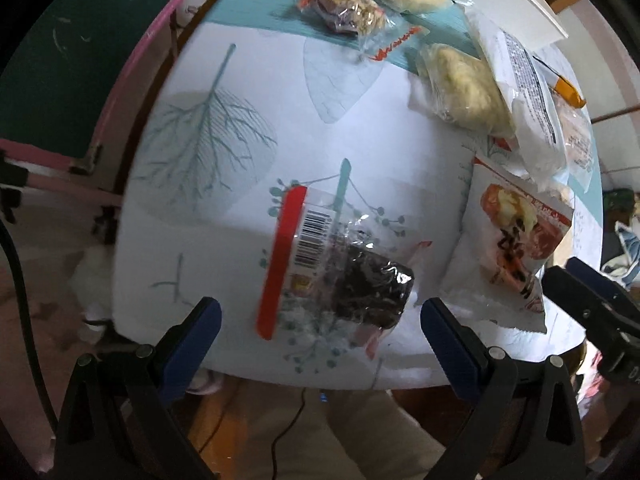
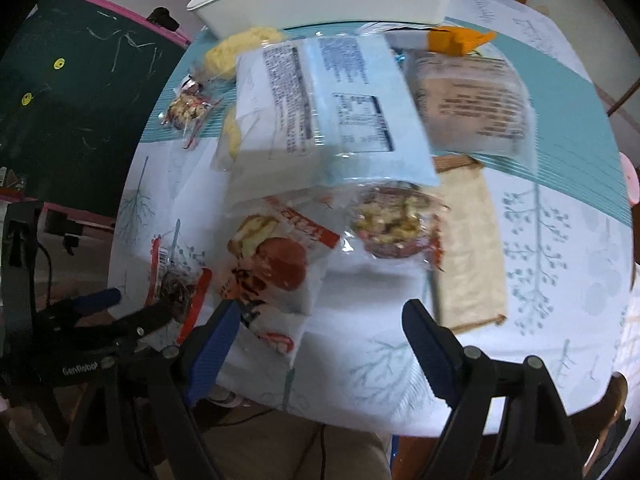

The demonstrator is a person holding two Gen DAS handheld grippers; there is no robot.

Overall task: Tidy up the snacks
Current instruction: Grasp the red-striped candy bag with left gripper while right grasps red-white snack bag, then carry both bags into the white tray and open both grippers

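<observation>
Left wrist view: left gripper (image 1: 320, 322) spread wide, empty, above one dark cake (image 1: 360, 284) in crinkled clear wrap near table edge (image 1: 168, 240), two yellow buns beyond; right wrist view: right gripper (image 2: 320, 328) spread, empty, over one glossy printed packet (image 2: 276, 264), one white rectangular bin (image 2: 320, 8) at far side.

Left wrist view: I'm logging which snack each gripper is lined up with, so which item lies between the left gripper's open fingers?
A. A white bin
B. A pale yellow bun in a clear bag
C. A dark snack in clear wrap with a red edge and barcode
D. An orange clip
C: the dark snack in clear wrap, red-edged with a barcode, lies on the table between the left gripper fingers, which stand open.
</observation>
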